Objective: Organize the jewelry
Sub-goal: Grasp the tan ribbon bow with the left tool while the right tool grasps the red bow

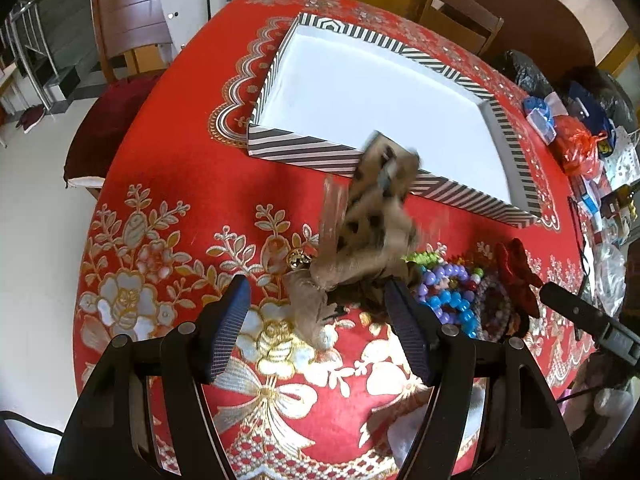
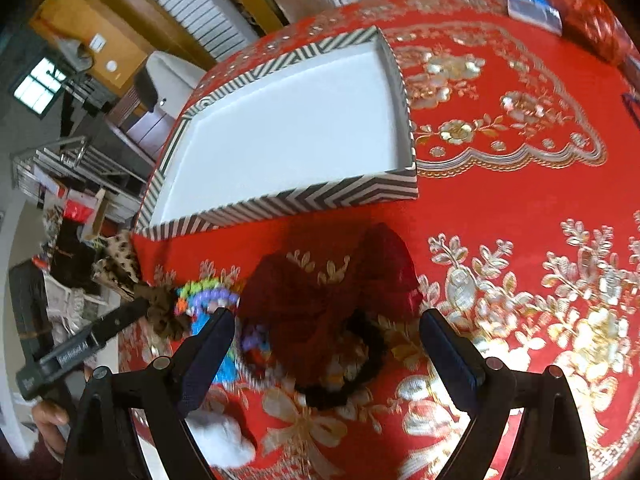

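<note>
Left wrist view: the left gripper (image 1: 316, 320) hangs over a red tablecloth (image 1: 168, 184) with gold flowers, jaws spread wide and gripping nothing. Between and beyond its fingers lies a tan leopard-print bow (image 1: 368, 216), blurred, its far end overlapping the near wall of a striped box (image 1: 304, 150). The box sits farther back, lid off, white floor bare. A gold bell (image 1: 298, 258) lies just left of the bow's near end. Right of the bow sits a heap of jewelry: a green piece (image 1: 424, 258), bead bracelets (image 1: 448, 296) in purple and blue, then a dark red bow (image 1: 518, 270) at the right end. Clutter (image 1: 580, 140) of bags lines the far right table edge.

Right wrist view: the right gripper (image 2: 328, 332) is also wide open, holding nothing. The beads (image 2: 208, 300) lie at its left finger. The red bow (image 2: 332, 280) lies between the fingers, with a black hair tie (image 2: 360, 360) touching its near side. The box (image 2: 280, 204) stands beyond, apart from the bow.
</note>
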Demonstrator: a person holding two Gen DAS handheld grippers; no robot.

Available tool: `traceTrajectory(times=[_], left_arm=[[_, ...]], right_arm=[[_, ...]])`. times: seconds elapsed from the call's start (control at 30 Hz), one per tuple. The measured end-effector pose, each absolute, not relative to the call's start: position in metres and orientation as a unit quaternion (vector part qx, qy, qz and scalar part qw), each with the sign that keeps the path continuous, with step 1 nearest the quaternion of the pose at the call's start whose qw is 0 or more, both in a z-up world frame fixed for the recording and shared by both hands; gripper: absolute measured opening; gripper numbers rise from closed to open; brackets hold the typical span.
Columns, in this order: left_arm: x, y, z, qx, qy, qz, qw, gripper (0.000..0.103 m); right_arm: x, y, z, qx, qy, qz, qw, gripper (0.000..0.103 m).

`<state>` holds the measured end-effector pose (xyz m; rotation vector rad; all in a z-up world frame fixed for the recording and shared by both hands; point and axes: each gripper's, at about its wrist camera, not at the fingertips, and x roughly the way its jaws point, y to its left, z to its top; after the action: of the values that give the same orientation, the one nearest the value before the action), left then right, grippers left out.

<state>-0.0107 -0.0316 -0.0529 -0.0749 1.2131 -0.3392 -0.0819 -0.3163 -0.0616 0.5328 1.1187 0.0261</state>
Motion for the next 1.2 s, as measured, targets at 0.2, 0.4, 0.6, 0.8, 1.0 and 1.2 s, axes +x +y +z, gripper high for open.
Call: traceTrajectory(times=[0.2,0.4,0.6,0.8,1.0,1.2], left_arm=[[0.008,-0.035,-0.059,-0.039,0.576,-0.148,0.803,0.070],[0.021,-0.045,-0.065,-0.031,0.581,-0.145,0.800,0.070],[0.025,-0.053,-0.073,-0.030,0.583,-0.160,0.796,0.039],[0.020,-0.053,-0.066,-0.024,0.573,-0.180,0.799,0.022],[0.010,-0.034,-0.041,-0.047,0.557,-0.189,0.807,0.021],[0.005,-0.023,-0.010,-0.067,0.537,-0.205,0.816,0.021]], right_arm=[[-0.065,-0.323,-0.071,0.274,0.532,0.002,0.801,0.093],[-0.062,-0.313,-0.072,0.216,0.538,0.005,0.815,0.047],[-0.068,-0.320,-0.070,0.228,0.525,0.035,0.819,0.017],[-0.078,-0.322,-0.052,0.229,0.502,0.050,0.832,0.015],[-0.086,-0.324,-0.024,0.231,0.478,0.063,0.845,0.015],[-0.074,-0.318,0.006,0.225,0.451,0.076,0.860,0.015]])
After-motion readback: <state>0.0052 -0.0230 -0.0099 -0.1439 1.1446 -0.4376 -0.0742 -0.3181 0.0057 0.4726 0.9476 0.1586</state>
